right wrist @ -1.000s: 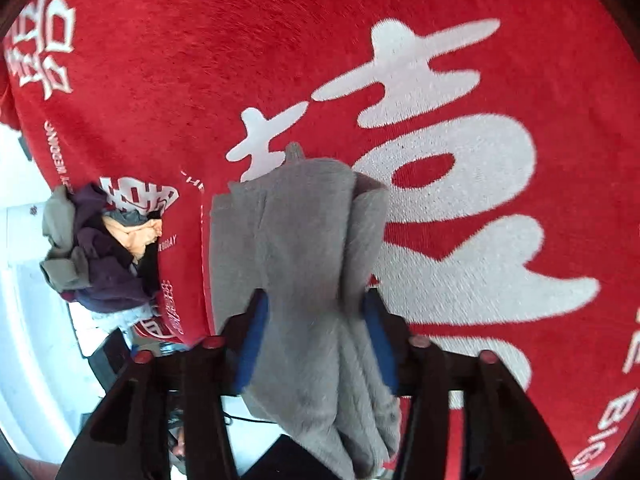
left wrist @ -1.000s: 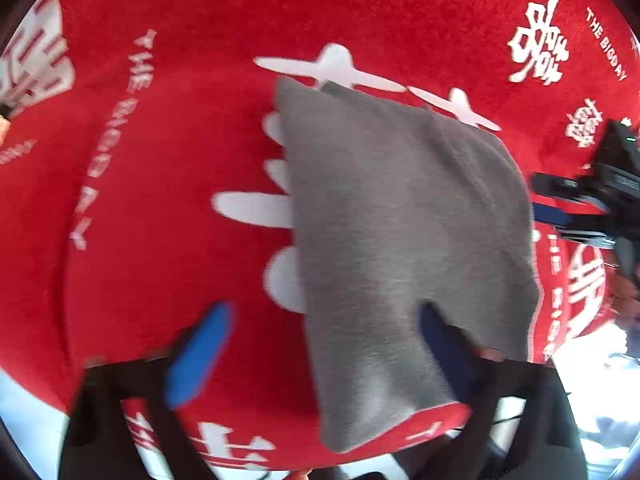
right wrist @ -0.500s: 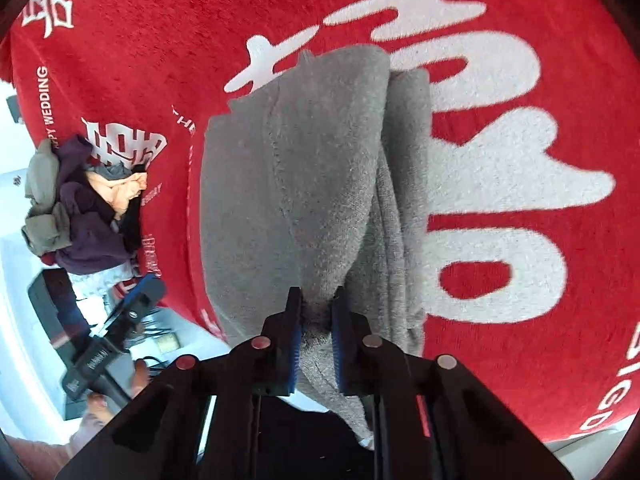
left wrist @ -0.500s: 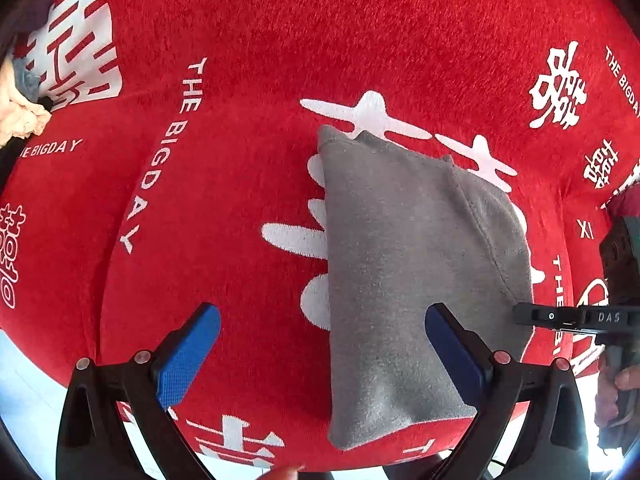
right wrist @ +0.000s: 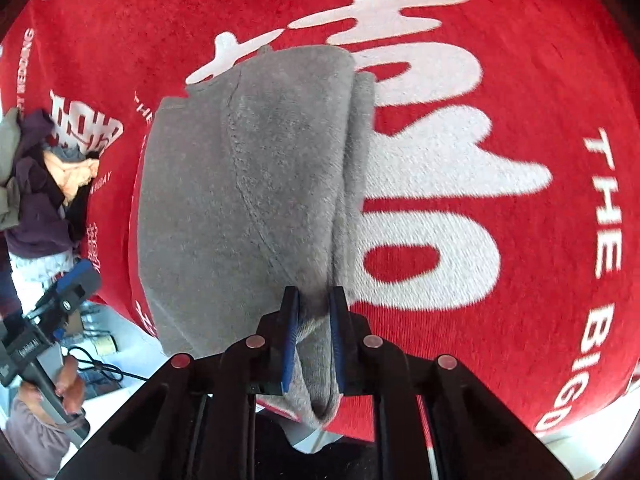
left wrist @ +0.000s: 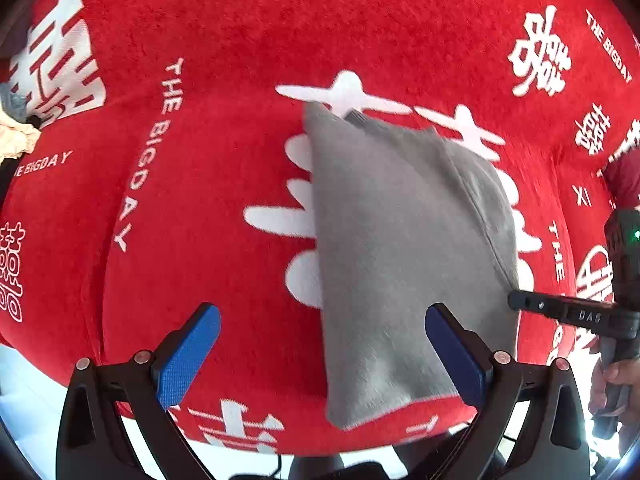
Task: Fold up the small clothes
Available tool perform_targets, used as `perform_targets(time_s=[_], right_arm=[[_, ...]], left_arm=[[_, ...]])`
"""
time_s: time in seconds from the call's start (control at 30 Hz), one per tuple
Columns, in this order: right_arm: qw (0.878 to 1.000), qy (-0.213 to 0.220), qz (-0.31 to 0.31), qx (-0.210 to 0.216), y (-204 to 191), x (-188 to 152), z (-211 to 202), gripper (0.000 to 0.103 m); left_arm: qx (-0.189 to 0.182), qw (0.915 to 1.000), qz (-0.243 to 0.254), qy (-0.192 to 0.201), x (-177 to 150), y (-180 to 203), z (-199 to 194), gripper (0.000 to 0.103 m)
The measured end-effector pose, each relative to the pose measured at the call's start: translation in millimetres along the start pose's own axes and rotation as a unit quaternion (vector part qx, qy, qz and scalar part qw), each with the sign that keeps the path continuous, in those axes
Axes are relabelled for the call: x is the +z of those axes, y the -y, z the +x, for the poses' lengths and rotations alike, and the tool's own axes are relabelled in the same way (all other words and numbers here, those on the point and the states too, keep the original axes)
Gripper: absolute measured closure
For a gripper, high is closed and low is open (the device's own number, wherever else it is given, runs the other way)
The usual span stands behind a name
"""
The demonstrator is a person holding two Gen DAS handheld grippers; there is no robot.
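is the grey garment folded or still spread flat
Folded: the grey garment lies doubled on the red cloth, layered edges stacked along one side, pinched by the right gripper.

- The small garment (left wrist: pixel 404 256) is plain mid-grey with a soft, fuzzy nap.
- The table cloth (left wrist: pixel 224 208) is bright red, printed with large white Chinese characters and white "THE BIGDAY" lettering.
- Both the left gripper (left wrist: pixel 322 346) and the right gripper (right wrist: pixel 314 328) have blue textured pads on black frames.
- The clothes pile (right wrist: pixel 40 184) mixes dark purple, olive-grey and peach.
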State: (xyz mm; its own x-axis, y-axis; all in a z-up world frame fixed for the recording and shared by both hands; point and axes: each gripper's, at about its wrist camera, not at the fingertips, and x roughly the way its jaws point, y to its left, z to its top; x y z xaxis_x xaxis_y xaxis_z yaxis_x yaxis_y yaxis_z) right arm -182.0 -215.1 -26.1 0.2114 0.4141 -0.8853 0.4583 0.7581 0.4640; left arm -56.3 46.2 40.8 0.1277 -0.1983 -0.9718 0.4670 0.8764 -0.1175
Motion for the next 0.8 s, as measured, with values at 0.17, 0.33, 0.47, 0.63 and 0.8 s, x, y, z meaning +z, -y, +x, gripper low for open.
perform_targets(time_s=[0.17,0.33,0.47,0.63,0.8], right_arm=[[0.999,0.005,0.016,-0.030,-10.2,-9.9,-17.9,0.072],[0.998,0.014,0.010,-0.053,-31.9,-24.3,-40.8,0.025],[0.998,0.027,0.000,-0.062,-55.1,-34.6,-57.7,0.018],[0.993,0.073,-0.036,-0.082,-86.4,-45.7,-82.1,0.000],[0.990,0.074,-0.040,-0.109,-105.4,-47.6,-95.3,0.000]], left_arm=[[0.004,0.9992,0.007,-0.039,-8.4,13.5,-5.3,0.001],[0.011,0.9981,0.030,-0.052,-16.1,27.9,-23.9,0.001],[0.020,0.9971,0.044,-0.058,-19.6,34.8,-37.6,0.001],[0.034,0.9963,0.059,-0.053,-24.4,39.5,-56.2,0.001],[0.042,0.9972,0.041,-0.047,-28.9,38.4,-73.1,0.001]])
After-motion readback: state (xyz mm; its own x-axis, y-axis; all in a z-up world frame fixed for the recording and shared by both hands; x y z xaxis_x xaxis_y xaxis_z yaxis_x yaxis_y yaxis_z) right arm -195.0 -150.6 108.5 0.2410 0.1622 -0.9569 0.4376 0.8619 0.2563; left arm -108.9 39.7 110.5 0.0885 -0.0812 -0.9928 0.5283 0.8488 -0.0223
